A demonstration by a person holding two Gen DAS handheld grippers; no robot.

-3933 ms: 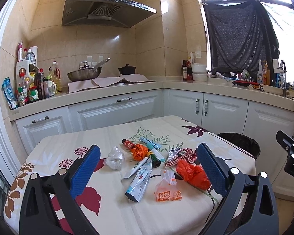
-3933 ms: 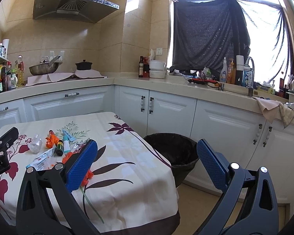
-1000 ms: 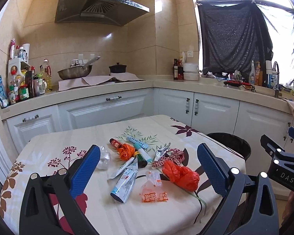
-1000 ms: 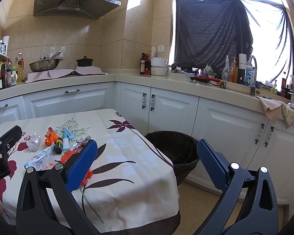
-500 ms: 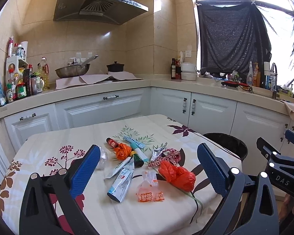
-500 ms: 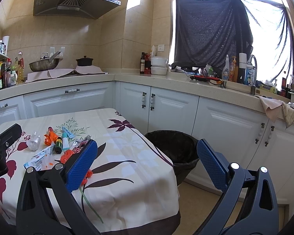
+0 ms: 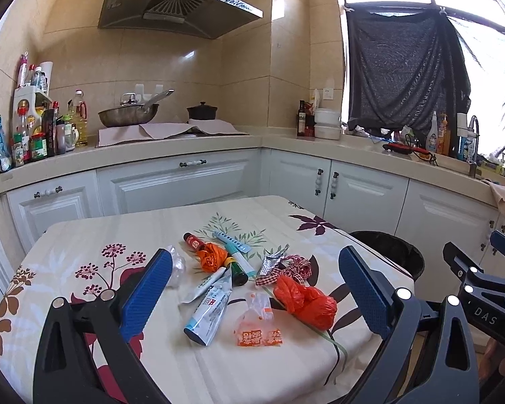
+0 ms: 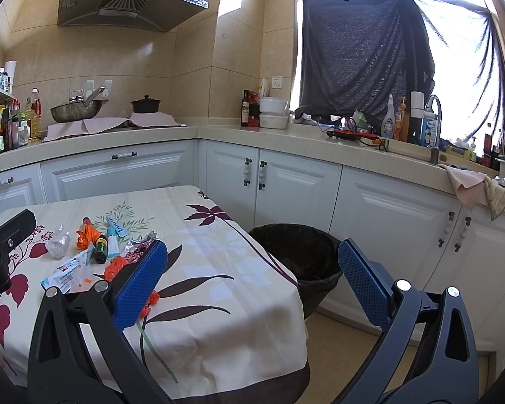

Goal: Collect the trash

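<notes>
Both tongs hang spread wide with nothing between their blue, cross-hatched rubber pads. The left tongs [image 7: 256,289] face a tabletop [image 7: 84,235] draped in a cream cloth printed with maroon leaves and small flowers, the cloth falling in soft folds over the near edge. The trash lies in a loose heap near the middle: a crumpled red plastic bag [image 7: 304,298], glossy and knotted; a flat clear pouch with orange print [image 7: 257,323] just beside it; a squeezed white and blue tube [image 7: 208,306] lying on its side; a small dark bottle [image 7: 237,269]; a scrunched orange wrapper [image 7: 212,257]; a creased foil scrap [image 7: 272,262]; a red-and-white checked ribbon [image 7: 291,269]; and a wad of clear film [image 7: 176,267] partly behind the left pad.

The right tongs [image 8: 252,279] point past the tabletop corner toward a round bin [image 8: 296,256] lined with a wrinkled black bag, standing on the floor between the tabletop and smooth white panelled cabinets [image 8: 397,215].
</notes>
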